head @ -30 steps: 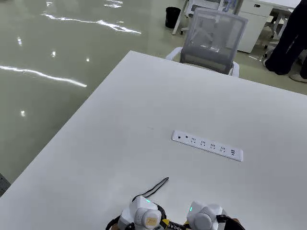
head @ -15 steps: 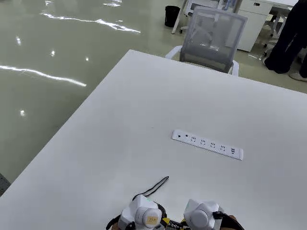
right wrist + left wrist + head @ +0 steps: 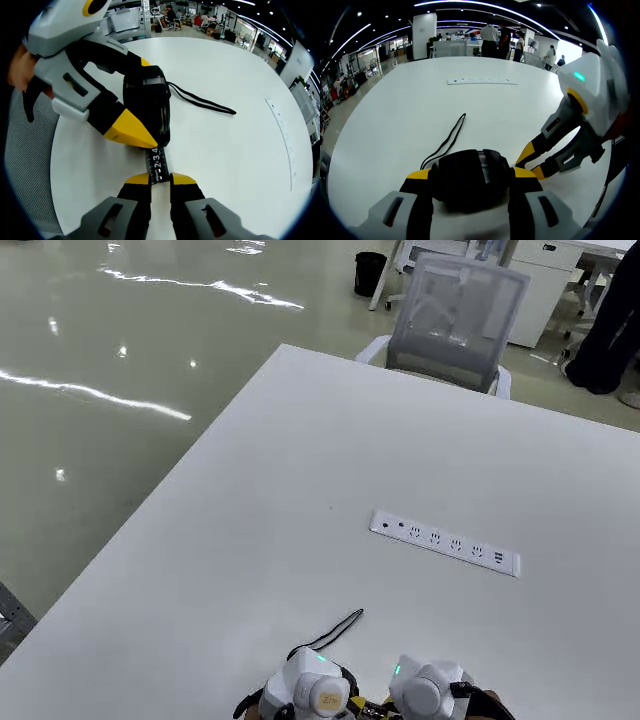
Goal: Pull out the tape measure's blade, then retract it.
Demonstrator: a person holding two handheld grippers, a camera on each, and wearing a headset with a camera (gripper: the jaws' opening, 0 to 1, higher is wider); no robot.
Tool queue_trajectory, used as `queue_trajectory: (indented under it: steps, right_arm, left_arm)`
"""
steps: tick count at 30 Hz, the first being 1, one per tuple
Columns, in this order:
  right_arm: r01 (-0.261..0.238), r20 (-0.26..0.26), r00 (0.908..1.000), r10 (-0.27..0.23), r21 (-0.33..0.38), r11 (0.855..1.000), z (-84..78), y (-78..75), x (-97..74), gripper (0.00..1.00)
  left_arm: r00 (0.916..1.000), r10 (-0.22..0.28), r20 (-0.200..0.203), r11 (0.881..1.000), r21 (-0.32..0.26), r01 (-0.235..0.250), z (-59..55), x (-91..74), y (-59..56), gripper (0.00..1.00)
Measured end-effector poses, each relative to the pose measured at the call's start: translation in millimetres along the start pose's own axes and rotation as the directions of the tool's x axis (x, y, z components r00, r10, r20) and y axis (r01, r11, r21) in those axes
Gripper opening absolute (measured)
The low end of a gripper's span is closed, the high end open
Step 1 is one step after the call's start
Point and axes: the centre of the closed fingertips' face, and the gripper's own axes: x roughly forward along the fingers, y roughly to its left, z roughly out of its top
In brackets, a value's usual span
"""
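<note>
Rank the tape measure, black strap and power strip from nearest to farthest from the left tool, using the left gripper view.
1. Tape measure, clamped in the left tool.
2. Black strap, trailing ahead on the table, slightly left.
3. Power strip, far ahead across the table.

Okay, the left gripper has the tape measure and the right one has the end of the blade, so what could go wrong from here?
1. The right gripper pinches just the short exposed end of the blade; if it slips, the blade would likely snap back in.
2. The left gripper clamps the tape measure by its rounded sides, so a hard pull might twist it loose.
3. The loose strap on the table could snag.
</note>
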Motion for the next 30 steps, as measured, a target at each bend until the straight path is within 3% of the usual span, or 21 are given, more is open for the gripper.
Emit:
queue_trajectory:
  steps: [30]
  right_arm:
    - [-0.002, 0.019, 0.9998, 0.002, -0.013, 1.000, 14.3, 1.3, 8.2, 0.12]
  left_arm:
    - [1.0000, -0.003, -0.001, 1.000, -0.004, 0.003, 0.6, -1.0, 0.2, 0.57]
